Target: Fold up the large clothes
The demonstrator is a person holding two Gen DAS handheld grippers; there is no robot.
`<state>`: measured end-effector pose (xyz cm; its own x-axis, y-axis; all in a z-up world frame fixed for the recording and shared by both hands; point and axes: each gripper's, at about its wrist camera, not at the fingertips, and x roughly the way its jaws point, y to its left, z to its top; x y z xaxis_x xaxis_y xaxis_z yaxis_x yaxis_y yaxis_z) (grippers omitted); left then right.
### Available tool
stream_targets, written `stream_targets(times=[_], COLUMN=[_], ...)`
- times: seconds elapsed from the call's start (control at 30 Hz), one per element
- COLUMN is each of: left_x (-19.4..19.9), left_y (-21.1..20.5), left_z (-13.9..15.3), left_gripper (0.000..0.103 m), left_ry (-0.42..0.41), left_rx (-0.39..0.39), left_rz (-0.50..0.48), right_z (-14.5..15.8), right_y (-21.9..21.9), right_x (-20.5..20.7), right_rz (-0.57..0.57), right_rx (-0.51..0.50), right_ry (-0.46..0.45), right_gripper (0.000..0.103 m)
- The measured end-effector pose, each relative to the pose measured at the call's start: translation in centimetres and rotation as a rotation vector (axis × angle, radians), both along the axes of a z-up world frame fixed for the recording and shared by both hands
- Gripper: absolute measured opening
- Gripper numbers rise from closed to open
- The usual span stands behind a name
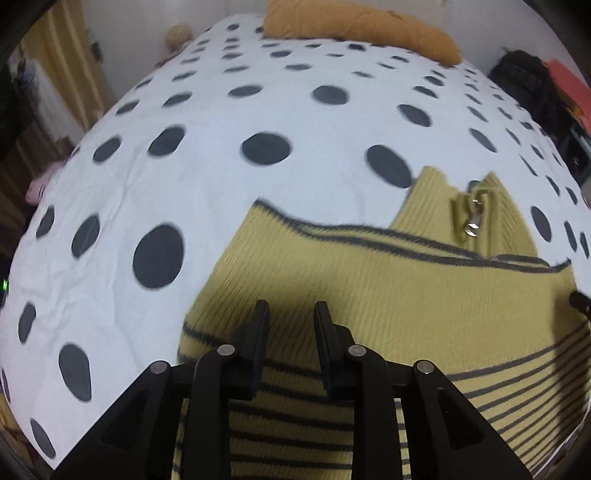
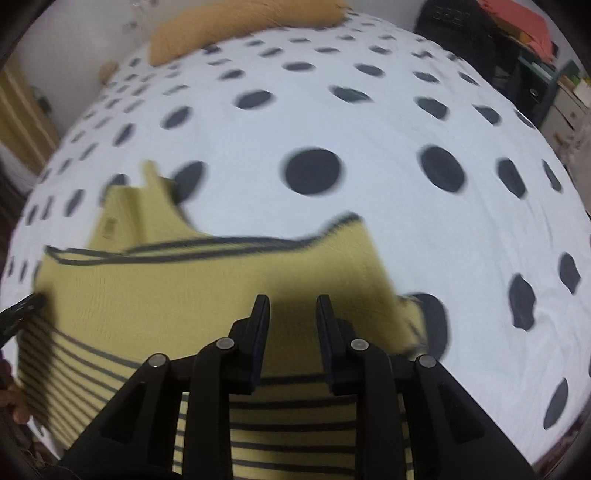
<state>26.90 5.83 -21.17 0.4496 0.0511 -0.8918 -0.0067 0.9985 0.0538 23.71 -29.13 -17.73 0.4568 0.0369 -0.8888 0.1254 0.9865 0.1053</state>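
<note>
A yellow striped sweater [image 1: 369, 288] lies folded at the near edge of the polka-dot bed [image 1: 207, 110]; an orange pillow [image 1: 362, 26] sits at its far end. Both grippers, left [image 1: 291, 314] and right [image 2: 291, 308], hover over the sweater with fingers released.

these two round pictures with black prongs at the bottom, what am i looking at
Each picture comes from a fisheye camera on a handheld two-finger gripper; a person holds one in each hand. The black prongs are the fingers. One view shows the left gripper, the other the right gripper. Both are open and hold nothing, poised above a yellow striped sweater lying partly folded on a bed with a white dotted sheet. An orange pillow lies at the far end. The job is folding the sweater.
</note>
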Motion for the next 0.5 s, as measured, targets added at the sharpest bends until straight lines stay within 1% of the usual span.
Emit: stream_targets(times=[0.03, 0.1, 0.13, 0.17, 0.2, 0.23, 0.27, 0.3, 0.33, 0.4, 0.47, 0.5], left_x=[0.2, 1.0, 1.0, 1.0, 0.8, 0.7, 0.6, 0.4, 0.0, -1.7, -4.8, -6.6], left_y=[-0.5, -0.7, -0.1, 0.5, 0.9, 1.2, 1.3, 1.6, 2.1, 3.3, 4.4, 4.8], left_z=[-0.4, -2.6, -3.8, -4.5, -4.6, -4.4, -4.2, -3.9, -3.2, -1.4, 0.7, 1.5], left_gripper=[0.036, 0.038, 0.038, 0.038, 0.039, 0.038, 0.038, 0.037, 0.033, 0.028, 0.03, 0.038], left_ry=[0.005, 0.061, 0.085, 0.087, 0.075, 0.073, 0.076, 0.076, 0.073, 0.044, -0.003, -0.02], left_rx=[0.029, 0.093, 0.093, 0.077, 0.065, 0.064, 0.067, 0.065, 0.067, 0.047, 0.023, 0.03], left_rz=[-0.016, -0.024, -0.017, -0.015, -0.016, -0.019, -0.024, -0.013, -0.004, 0.037, 0.071, 0.076], right_z=[0.4, 0.3, -0.4, -1.7, -2.9, -4.3, -5.0, -4.9, -4.5, -2.7, -0.6, 0.1], right_y=[1.1, 3.4, 4.1, 4.5, 4.2, 3.4, 2.3, 1.5, 0.9, -0.2, -0.8, -0.8], right_x=[0.2, 0.9, 1.3, 1.8, 2.1, 2.3, 2.2, 1.9, 1.7, 0.2, -2.5, -3.7], right_rz=[0.033, 0.095, 0.104, 0.093, 0.073, 0.045, 0.026, 0.007, -0.012, -0.053, -0.03, -0.026], right_rx=[0.007, 0.002, -0.013, -0.036, -0.057, -0.071, -0.03, -0.004, 0.011, 0.014, 0.068, 0.069], right_ry=[-0.018, -0.02, 0.006, 0.049, 0.092, 0.136, 0.136, 0.127, 0.123, 0.089, 0.032, 0.02], right_gripper=[0.027, 0.028, 0.028, 0.028, 0.028, 0.028, 0.028, 0.027, 0.027, 0.028, 0.03, 0.03])
